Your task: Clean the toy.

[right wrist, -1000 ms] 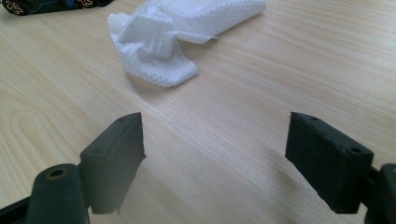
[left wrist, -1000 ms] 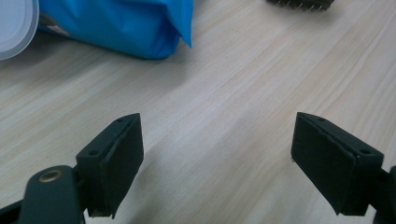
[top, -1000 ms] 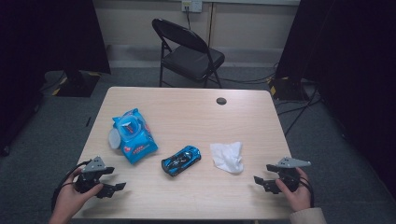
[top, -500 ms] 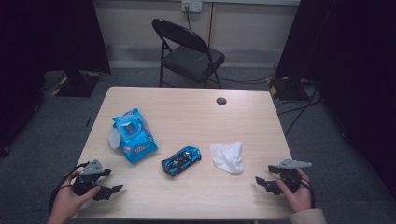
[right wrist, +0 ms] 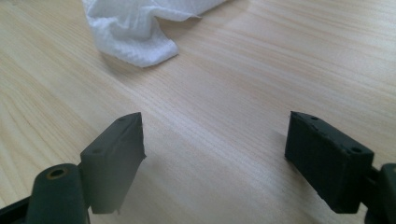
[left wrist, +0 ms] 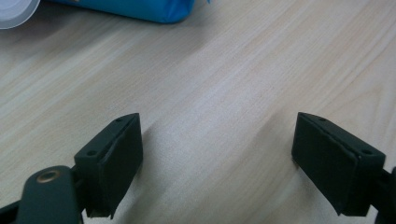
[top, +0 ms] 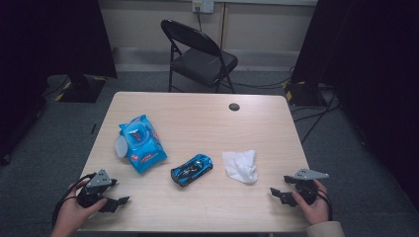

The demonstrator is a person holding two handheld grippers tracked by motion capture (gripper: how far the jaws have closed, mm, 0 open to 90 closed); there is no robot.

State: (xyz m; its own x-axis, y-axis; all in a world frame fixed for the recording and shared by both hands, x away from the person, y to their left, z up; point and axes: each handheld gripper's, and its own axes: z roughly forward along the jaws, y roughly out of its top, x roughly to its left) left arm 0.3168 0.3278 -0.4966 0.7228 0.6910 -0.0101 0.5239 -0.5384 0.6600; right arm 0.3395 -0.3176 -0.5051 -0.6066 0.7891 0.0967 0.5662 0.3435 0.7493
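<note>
Currently the white tissue [top: 240, 166] lies crumpled on the near right part of the table [top: 197, 118], and it is the item nearest the right gripper [top: 279, 193]. That gripper sits low over the near right corner, held in the person's right hand [top: 312, 203], jaws spread wide with bare wood between them; nothing is grasped. In the right gripper view the tissue [right wrist: 140, 28] lies ahead of the jaws and to the left, apart from both pads.

Just left of the tissue, with a gap of bare wood between them, stands a blue toy car [top: 191, 169], set at a slant to the table's edges (nose toward the far right, as best I can judge). Further left lies a blue wipes pack [top: 141, 143], flat on the wood, with its round white lid [top: 120, 146] flipped open at its left edge.

The left gripper [top: 114, 202] rests at the near left corner in the person's left hand [top: 74, 215], jaws likewise released and wide apart, holding nothing. In the left gripper view the pack's blue edge [left wrist: 135, 9] and the white lid [left wrist: 16, 9] show at the top, well apart from the jaws.

At the far side of the table a small dark round grommet [top: 234, 106] is set in the surface. Beyond the table stands a black folding chair [top: 200, 54].
</note>
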